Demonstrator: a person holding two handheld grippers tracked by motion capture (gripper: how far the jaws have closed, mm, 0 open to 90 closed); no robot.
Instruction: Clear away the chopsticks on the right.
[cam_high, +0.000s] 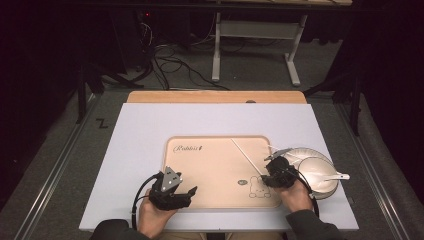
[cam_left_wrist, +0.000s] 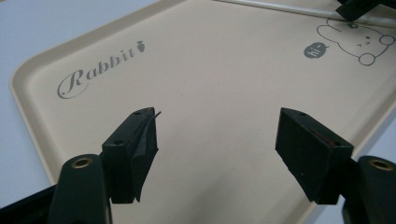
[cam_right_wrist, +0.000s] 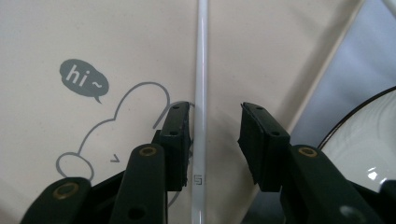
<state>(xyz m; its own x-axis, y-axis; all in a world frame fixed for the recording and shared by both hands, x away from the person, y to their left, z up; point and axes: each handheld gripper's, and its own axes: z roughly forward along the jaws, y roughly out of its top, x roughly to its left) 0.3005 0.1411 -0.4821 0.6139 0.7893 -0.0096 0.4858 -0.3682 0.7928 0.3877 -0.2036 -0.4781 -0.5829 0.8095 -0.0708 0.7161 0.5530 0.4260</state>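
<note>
Step in hand: placing the white chopstick on the beige tray. It lies there between the right gripper's parted jaws, apparently unpinched. Left gripper jaws stand apart, holding nothing. Next: lift clear, reach toward the bowl.

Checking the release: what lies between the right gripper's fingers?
In the right gripper view, the thin white chopstick lies between the open fingers, on the beige tray.

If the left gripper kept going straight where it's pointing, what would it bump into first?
Probably the beige tray. The left gripper, jaws open and holding nothing, aims forward and down at its bare middle; how steeply it tilts is hard to judge.
</note>
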